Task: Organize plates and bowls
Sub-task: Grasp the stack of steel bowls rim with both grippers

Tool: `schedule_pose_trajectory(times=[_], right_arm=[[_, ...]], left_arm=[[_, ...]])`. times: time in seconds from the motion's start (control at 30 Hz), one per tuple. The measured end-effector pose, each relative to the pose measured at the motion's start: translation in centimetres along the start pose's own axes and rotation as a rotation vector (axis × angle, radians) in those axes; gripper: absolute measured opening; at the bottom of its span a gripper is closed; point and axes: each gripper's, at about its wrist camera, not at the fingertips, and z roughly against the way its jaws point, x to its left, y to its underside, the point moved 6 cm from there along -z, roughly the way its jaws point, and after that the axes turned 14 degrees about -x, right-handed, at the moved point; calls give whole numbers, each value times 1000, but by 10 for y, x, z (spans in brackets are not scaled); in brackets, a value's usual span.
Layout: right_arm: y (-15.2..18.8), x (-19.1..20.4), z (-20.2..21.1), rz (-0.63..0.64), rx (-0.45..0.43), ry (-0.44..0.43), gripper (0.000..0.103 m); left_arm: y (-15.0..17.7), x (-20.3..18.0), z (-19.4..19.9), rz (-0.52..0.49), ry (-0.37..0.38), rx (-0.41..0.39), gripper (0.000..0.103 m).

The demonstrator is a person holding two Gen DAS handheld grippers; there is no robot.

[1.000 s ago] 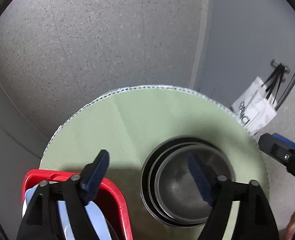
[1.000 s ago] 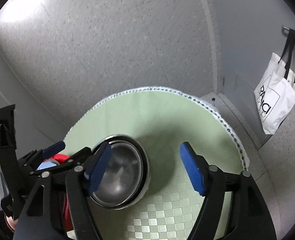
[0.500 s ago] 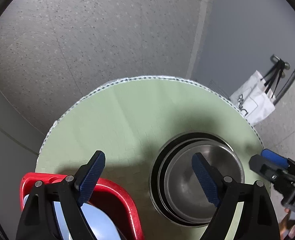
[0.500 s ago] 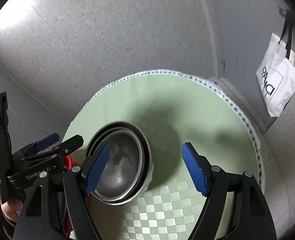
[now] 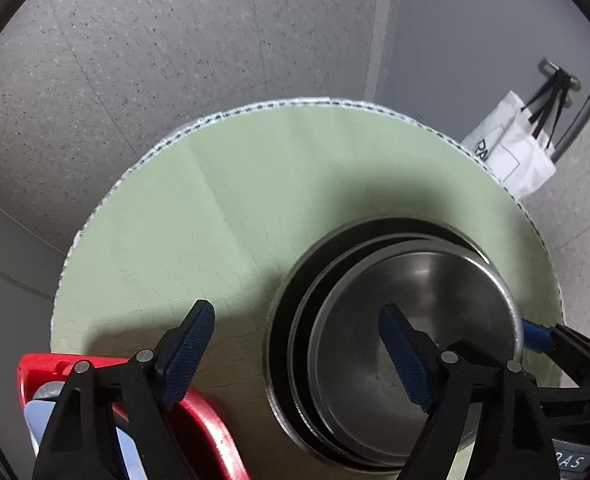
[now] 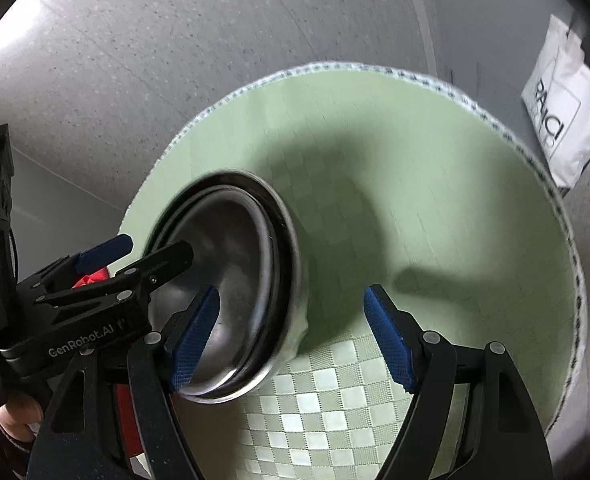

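A stack of nested steel bowls [image 5: 411, 340] stands on the round green table [image 5: 255, 208]; it also shows in the right wrist view [image 6: 239, 280]. My left gripper [image 5: 299, 344] is open and empty, its right finger over the stack, its left finger over the table. My right gripper [image 6: 291, 340] is open and empty, straddling the stack's right rim. The left gripper shows in the right wrist view [image 6: 135, 252] at the stack's left edge. A red rack [image 5: 199, 412] holds a pale blue plate [image 5: 127, 452] at lower left.
The table's patterned rim [image 6: 551, 184] drops off to a grey speckled floor [image 5: 135, 60]. A white tote bag [image 6: 563, 108] hangs on the wall at right. A checked part of the cloth [image 6: 327, 412] lies at the near side.
Both grippers have moved down and closer to the bowl stack. The right gripper now straddles its rim. The stack looks larger in both views.
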Motion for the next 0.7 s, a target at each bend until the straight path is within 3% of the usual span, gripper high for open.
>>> schedule_pose_trajectory(times=[0.13, 0.17, 0.23, 0.3, 0.47, 0.7], right_arm=[[5, -6, -5, -28, 23, -16, 74], [6, -6, -7, -39, 29, -32, 71], [8, -4, -8, -46, 41, -61, 61], [9, 2, -8, -50, 42, -105, 45], [9, 1, -3, -45, 25, -81, 42], [-7, 3, 40, -24, -99, -56, 37]], left_arm=[[-3, -6, -12, -21, -4, 33, 71], [-3, -10, -15, -26, 1, 38, 64], [-3, -15, -21, -20, 39, 62, 54], [-4, -18, -23, -35, 23, 55, 53], [-8, -21, -21, -22, 31, 37, 45], [-4, -18, 20, 5, 87, -48, 43]])
